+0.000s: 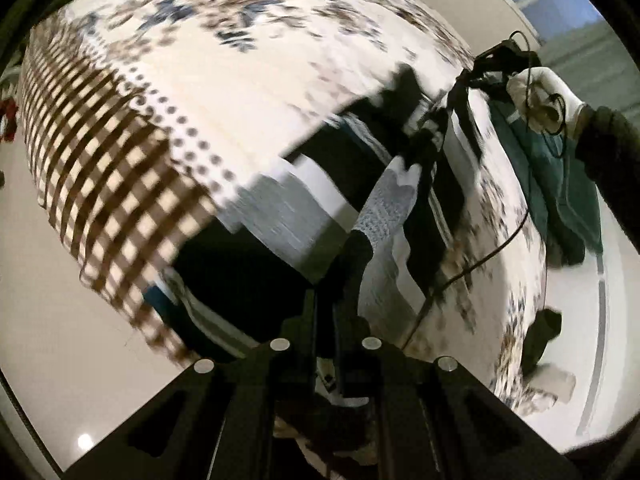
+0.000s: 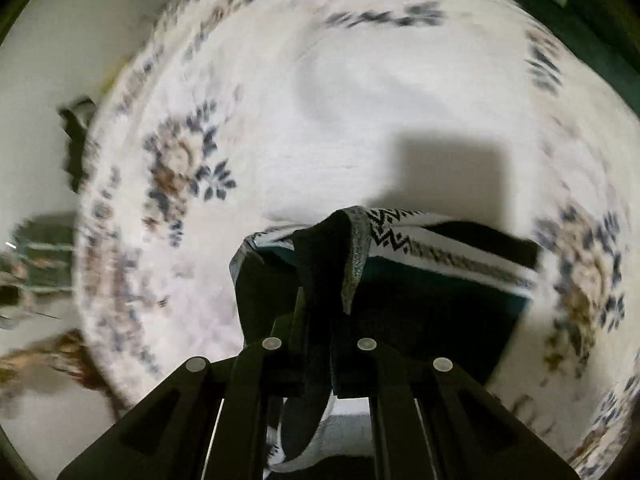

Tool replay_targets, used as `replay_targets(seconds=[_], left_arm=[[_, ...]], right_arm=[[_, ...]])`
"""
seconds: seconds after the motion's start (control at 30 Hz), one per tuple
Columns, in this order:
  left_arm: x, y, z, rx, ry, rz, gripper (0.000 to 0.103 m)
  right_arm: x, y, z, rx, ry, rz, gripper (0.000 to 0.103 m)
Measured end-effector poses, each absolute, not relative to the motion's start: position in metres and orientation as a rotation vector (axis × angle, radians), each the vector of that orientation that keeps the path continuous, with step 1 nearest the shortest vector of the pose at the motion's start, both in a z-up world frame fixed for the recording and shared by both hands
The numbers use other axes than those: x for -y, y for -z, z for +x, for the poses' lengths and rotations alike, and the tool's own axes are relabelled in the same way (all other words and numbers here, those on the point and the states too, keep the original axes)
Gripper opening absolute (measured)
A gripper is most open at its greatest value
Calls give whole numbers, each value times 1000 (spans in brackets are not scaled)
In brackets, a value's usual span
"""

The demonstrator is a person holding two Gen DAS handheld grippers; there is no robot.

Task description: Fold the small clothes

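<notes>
A small knit garment [image 1: 288, 208] with black, white, teal and grey patterned bands hangs stretched above a bed. My left gripper [image 1: 330, 280] is shut on its near edge. In the left wrist view my right gripper [image 1: 420, 148] pinches the far corner, held by a white-gloved hand [image 1: 540, 92] with a dark sleeve. The right wrist view shows the right gripper [image 2: 326, 280] shut on a bunched black and grey fold of the garment [image 2: 420, 280], which droops below onto the sheet. Both views are blurred by motion.
The bed carries a white floral sheet [image 1: 260, 60] [image 2: 320, 100] with a brown checked border [image 1: 100, 168]. A teal cloth [image 1: 560, 200] lies at its far side. A dark object [image 1: 540, 336] sits on the pale floor beside the bed. A cable [image 1: 480, 256] trails from the right gripper.
</notes>
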State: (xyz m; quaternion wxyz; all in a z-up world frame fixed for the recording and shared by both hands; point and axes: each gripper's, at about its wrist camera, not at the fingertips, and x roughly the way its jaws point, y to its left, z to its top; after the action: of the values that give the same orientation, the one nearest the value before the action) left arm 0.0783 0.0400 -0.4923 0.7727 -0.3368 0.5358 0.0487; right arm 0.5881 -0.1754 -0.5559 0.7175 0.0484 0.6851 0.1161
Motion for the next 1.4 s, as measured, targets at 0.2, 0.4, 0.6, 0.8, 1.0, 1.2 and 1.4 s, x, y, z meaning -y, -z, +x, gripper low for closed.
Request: replay_targets(seconds=[0.2, 0.4, 0.6, 0.8, 1.0, 1.2, 1.4], left_arm=[[-100, 553, 85, -1182, -152, -883, 6], [-137, 577, 63, -1302, -256, -875, 42], [-142, 550, 66, -1316, -234, -777, 52], [-114, 546, 110, -1337, -121, -676, 55], [-77, 567, 146, -1390, -9, -515, 54], [-77, 569, 131, -1348, -34, -474, 11], [-78, 557, 122, -1309, -18, -457, 9]], right_arm=[[124, 615, 601, -1554, -174, 69, 7], [151, 614, 572, -1630, -330, 412, 47], [157, 626, 439, -1813, -416, 447, 50], [102, 691, 359, -1971, -575, 729, 50], [173, 625, 362, -1700, -545, 623, 50], [250, 601, 398, -1626, -403, 493, 51], [228, 586, 494, -1572, -335, 476, 61]])
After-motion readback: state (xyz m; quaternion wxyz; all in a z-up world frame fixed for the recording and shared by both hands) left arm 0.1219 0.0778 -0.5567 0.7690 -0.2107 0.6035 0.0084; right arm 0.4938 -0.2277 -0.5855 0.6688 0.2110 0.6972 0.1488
